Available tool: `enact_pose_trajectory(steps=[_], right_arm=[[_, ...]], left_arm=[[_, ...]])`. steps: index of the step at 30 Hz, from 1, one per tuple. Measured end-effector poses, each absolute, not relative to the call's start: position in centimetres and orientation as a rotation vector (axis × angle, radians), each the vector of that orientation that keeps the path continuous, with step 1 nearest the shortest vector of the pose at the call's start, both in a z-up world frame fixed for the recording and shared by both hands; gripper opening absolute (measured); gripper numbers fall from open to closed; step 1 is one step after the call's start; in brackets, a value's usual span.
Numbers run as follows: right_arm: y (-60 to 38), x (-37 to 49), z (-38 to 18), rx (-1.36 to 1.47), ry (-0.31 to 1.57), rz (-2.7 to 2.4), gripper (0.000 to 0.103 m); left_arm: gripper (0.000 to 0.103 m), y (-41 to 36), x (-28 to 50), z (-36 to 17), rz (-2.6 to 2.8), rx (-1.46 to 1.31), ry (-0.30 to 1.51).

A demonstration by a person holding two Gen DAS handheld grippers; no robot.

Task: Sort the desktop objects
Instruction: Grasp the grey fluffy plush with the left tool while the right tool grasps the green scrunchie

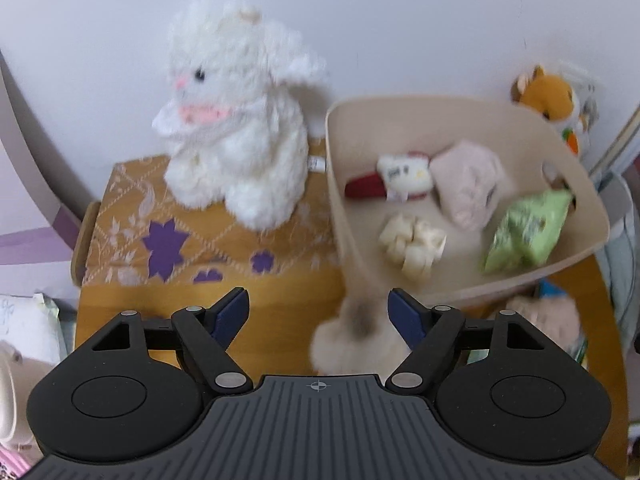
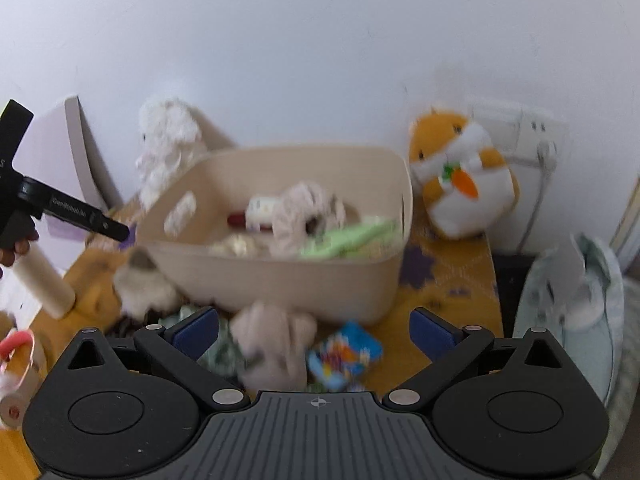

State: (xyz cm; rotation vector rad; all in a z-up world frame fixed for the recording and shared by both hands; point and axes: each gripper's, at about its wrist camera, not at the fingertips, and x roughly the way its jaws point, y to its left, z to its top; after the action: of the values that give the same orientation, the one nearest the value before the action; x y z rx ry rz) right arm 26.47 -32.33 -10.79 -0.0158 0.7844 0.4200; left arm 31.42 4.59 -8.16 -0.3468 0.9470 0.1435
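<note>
Left wrist view: white bunny plush [image 1: 236, 136] far left on the patterned cloth, left gripper [image 1: 318, 314] spread wide and empty, a cream fuzzy toy [image 1: 348, 336] lying between its fingers, touching neither pad as far as blur allows. Beige bin [image 1: 592, 216] sits ahead-right, already holding sorted items. Right gripper [image 2: 314, 334] also wide, empty; pale plush [image 2: 276, 340] and blue packet [image 2: 344, 354] between its fingers, bin straight ahead.

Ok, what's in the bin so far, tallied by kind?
Inside the bin:
Soft toys: 2 (white-and-red toy, pink toy)
Packets: 1 (green packet)
Block pieces: 1 (cream block cluster)
Total: 4
</note>
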Motion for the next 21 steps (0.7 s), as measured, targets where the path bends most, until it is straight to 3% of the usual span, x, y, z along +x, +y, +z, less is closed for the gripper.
enact_pose_trajectory(steps=[6,18,20,21], right_arm=[[-33.0,24.0,-13.2,-0.037,0.838,0.415,0.103],[-27.5,23.1,-12.3,-0.105,0.754,0.549,0.103],[-26.4,23.3,-12.4,-0.089,0.756,0.555,0.099],[-25.7,23.4,-12.5,-0.090,0.762,0.555,0.092]], left_arm=[[0.078,3.2,29.9,-10.2,0.107,-0.297,0.999],[0.078,0.9,30.6,-12.3,0.109,-0.279,1.017],[0.078,0.8,30.9,-12.7,0.121,-0.275,1.021],[0.078,0.8,31.1,-12.9,0.125,-0.279,1.022]])
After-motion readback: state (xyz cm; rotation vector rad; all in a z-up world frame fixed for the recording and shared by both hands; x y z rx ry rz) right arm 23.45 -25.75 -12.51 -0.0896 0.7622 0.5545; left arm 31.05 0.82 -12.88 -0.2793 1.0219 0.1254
